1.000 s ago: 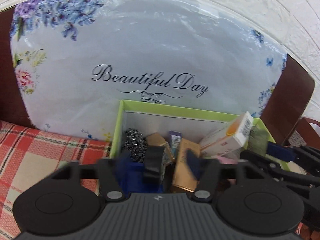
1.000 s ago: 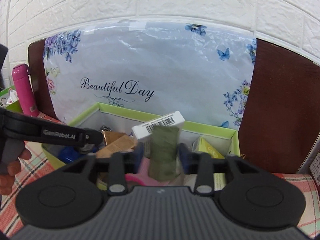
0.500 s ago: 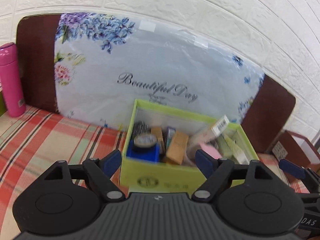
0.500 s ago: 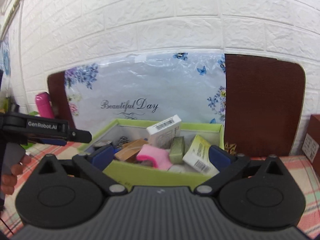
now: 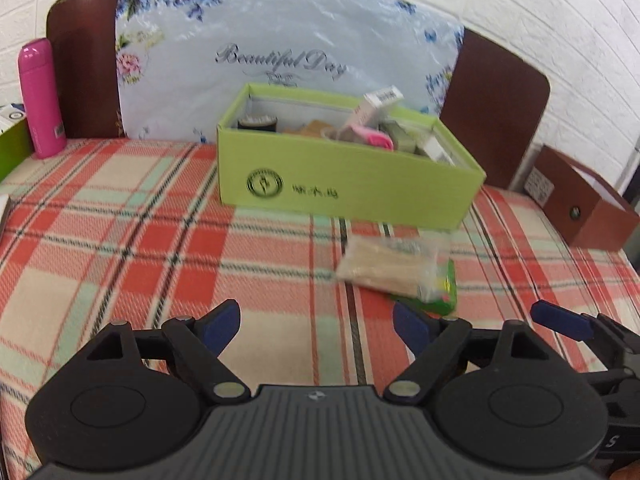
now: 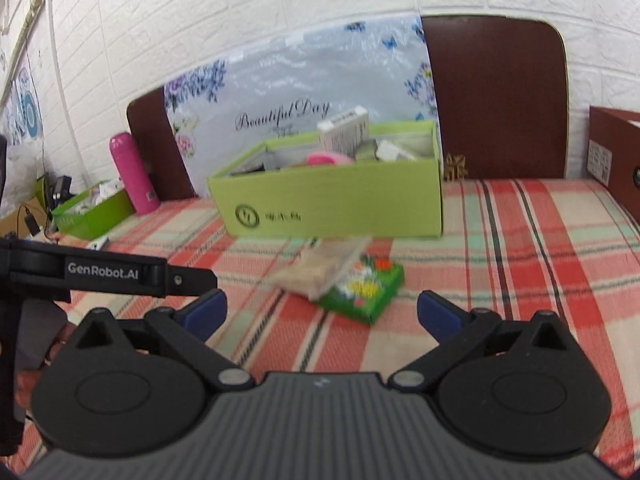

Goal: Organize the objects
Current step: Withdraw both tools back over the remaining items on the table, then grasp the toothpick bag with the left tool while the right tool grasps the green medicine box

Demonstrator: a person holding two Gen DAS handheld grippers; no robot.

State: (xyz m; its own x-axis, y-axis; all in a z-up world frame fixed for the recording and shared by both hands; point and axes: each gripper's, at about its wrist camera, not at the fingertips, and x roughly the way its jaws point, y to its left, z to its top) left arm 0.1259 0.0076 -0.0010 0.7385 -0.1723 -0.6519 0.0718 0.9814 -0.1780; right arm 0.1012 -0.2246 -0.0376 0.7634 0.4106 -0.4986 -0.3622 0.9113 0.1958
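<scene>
A pink bottle (image 5: 40, 98) is standing far off to the left of the left gripper (image 5: 316, 326), whose jaws are opening with nothing between them. Straight ahead of it a green box (image 5: 344, 184) is sitting on the checked cloth (image 5: 120, 240), filled with small items. Nearer, ahead and slightly right, a clear packet (image 5: 390, 262) is lying on a small green carton (image 6: 370, 294). The right gripper (image 6: 322, 314) is standing wide apart and empty, the packet just ahead.
</scene>
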